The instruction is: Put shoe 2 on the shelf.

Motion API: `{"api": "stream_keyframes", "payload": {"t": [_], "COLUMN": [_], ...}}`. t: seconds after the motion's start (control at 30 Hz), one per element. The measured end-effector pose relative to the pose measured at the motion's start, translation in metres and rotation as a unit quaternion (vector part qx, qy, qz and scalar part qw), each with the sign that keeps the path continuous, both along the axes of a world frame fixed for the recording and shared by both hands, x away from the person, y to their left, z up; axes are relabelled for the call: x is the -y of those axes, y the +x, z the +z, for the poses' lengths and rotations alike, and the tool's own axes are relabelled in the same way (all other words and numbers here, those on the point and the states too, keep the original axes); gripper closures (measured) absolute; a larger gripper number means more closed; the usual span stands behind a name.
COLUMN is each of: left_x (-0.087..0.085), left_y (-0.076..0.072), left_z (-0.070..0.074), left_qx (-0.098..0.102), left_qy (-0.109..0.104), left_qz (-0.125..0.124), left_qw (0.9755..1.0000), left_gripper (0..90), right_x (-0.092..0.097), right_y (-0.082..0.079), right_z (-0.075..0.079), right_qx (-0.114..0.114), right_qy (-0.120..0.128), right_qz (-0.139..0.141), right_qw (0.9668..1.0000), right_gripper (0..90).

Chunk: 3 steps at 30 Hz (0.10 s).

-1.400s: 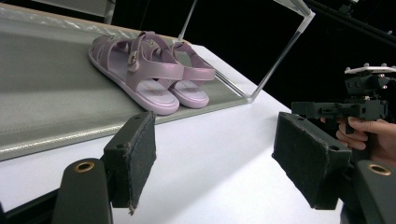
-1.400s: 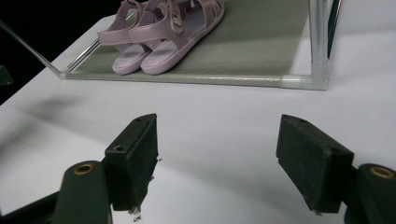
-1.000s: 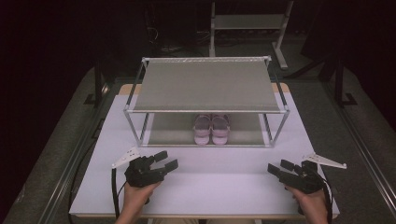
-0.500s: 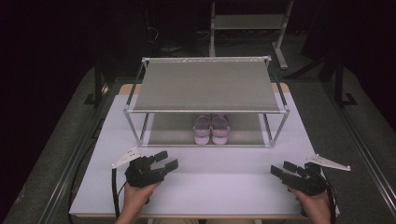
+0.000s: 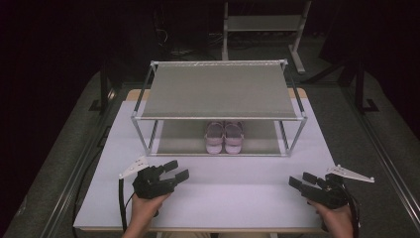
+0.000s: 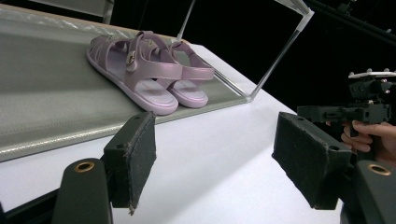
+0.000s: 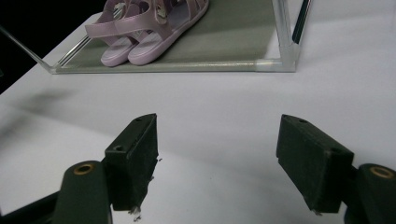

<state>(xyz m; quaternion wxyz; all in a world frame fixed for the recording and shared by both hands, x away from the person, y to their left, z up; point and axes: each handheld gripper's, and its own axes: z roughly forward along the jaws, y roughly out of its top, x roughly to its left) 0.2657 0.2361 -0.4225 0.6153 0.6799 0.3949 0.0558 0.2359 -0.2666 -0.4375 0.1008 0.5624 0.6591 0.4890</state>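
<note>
1. High view — a two-tier rack (image 5: 218, 89) of metal tube with grey shelves stands on the far half of the white table (image 5: 213, 198). A pair of lilac sandals (image 5: 224, 137) sits side by side on the lower shelf, toes toward the person; that pairing and the open front suggest storage within easy reach. The left hand-held gripper (image 5: 176, 171) rests low at the near left, the right hand-held gripper (image 5: 302, 179) at the near right, each held in a hand, both aimed inward and forward at the rack. Jaws of both stand apart, holding nothing. The sandals lie ahead and between the two, well apart from either.

2. Left gripper view — the left hand-held gripper (image 6: 212, 163) shows its two padded jaws wide apart and empty over bare table. The sandals (image 6: 149, 70) lie beyond on the grey lower shelf (image 6: 42, 107), up and to the left of the jaw gap, straps buckled. The right hand-held gripper (image 6: 345, 112) appears at the right, held in a hand.

3. Right gripper view — the right hand-held gripper (image 7: 215, 163) has jaws equally wide apart, nothing between them. The sandals (image 7: 144, 28) lie ahead and leftward, just inside the rack's front rail (image 7: 173, 65), heels nearest — a plain stretch of table separates them from the jaws.
</note>
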Motion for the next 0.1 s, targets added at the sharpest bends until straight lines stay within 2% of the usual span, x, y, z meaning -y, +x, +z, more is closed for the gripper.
{"api": "stream_keyframes", "payload": {"t": [0.1], "left_x": [-0.0001], "left_y": [0.0003], "left_z": [0.0001], "left_qx": [0.001], "left_qy": [0.001], "left_qz": [0.000], "left_qw": [1.0000], "left_gripper": [29.5], "right_x": [0.0001], "right_y": [0.0003], "right_z": [-0.0010], "right_qx": [-0.002], "right_qy": [0.001], "right_qz": [0.000], "right_qw": [1.0000], "right_gripper": [28.8]}}
